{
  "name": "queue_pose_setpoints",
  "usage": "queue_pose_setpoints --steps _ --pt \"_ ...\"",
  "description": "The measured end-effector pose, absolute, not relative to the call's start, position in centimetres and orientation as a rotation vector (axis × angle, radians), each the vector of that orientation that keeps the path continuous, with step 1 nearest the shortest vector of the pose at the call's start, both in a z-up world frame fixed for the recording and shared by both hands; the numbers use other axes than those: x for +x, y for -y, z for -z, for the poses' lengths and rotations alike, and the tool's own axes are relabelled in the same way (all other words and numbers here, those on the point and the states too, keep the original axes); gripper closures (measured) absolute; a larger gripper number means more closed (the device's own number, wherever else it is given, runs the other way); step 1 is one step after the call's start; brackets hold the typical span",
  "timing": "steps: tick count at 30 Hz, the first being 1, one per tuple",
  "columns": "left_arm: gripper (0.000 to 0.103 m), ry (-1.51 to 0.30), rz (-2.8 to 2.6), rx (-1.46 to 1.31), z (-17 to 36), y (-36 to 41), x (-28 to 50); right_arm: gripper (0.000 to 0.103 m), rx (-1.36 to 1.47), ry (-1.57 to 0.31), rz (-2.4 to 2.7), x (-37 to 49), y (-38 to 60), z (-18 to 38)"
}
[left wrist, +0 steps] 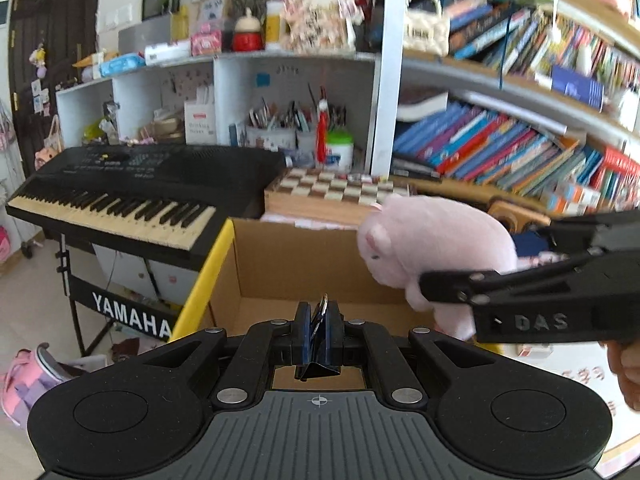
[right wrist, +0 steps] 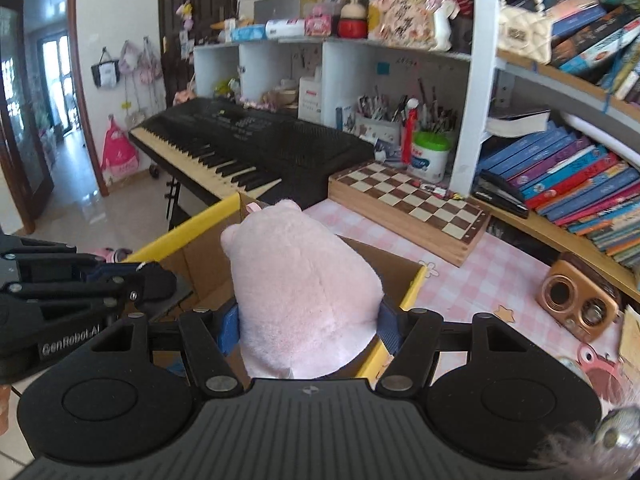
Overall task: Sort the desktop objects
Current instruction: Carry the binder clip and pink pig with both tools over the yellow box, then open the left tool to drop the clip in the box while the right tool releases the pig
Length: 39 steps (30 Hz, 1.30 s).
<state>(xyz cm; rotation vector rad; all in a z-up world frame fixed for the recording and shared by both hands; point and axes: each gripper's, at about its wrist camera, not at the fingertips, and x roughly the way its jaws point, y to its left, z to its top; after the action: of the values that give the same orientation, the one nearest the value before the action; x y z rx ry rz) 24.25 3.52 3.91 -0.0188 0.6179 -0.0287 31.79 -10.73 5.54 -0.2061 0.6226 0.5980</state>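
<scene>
My right gripper (right wrist: 308, 328) is shut on a pink plush pig (right wrist: 300, 284) and holds it above the open cardboard box with yellow flaps (right wrist: 416, 280). In the left wrist view the pig (left wrist: 432, 248) hangs at the right over the box (left wrist: 296, 264), held by the right gripper (left wrist: 448, 284). My left gripper (left wrist: 319, 332) is shut on a black binder clip (left wrist: 318, 344) with a metal handle, just above the box's near edge. The left gripper also shows at the left of the right wrist view (right wrist: 152, 280).
A black Yamaha keyboard (left wrist: 132, 188) stands left of the box. A wooden chessboard (right wrist: 412, 204) lies behind it on the pink checked tablecloth (right wrist: 500, 280). A bronze speaker (right wrist: 576, 304) sits at the right. Shelves of books (right wrist: 580, 172) and pen cups (right wrist: 400, 120) line the back.
</scene>
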Motion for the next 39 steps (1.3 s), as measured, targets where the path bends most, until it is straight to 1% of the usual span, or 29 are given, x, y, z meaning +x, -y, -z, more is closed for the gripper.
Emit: queue_pose_setpoints --steps 9,20,28,32,39 --pt "0.097 -0.758 0.012 0.007 -0.9 -2.7 27.2 0.040 -0.313 -0.719 -0.710 35.6 7.9 -2.6" --pt "0.097 -0.883 0.008 0.025 1.6 -2.3 28.2 0.040 -0.505 -0.830 -0.790 37.5 4.8 0.3" --pt "0.097 -0.905 0.016 0.046 2.0 -2.1 28.5 0.039 -0.575 -0.884 -0.813 38.4 3.6 1.7" --pt "0.097 -0.906 0.020 0.044 2.0 -2.0 28.7 0.038 -0.599 -0.881 -0.813 38.6 3.4 2.0" --pt "0.093 -0.878 0.035 0.036 1.7 -2.4 28.4 0.033 -0.590 -0.874 -0.808 38.8 3.1 2.0"
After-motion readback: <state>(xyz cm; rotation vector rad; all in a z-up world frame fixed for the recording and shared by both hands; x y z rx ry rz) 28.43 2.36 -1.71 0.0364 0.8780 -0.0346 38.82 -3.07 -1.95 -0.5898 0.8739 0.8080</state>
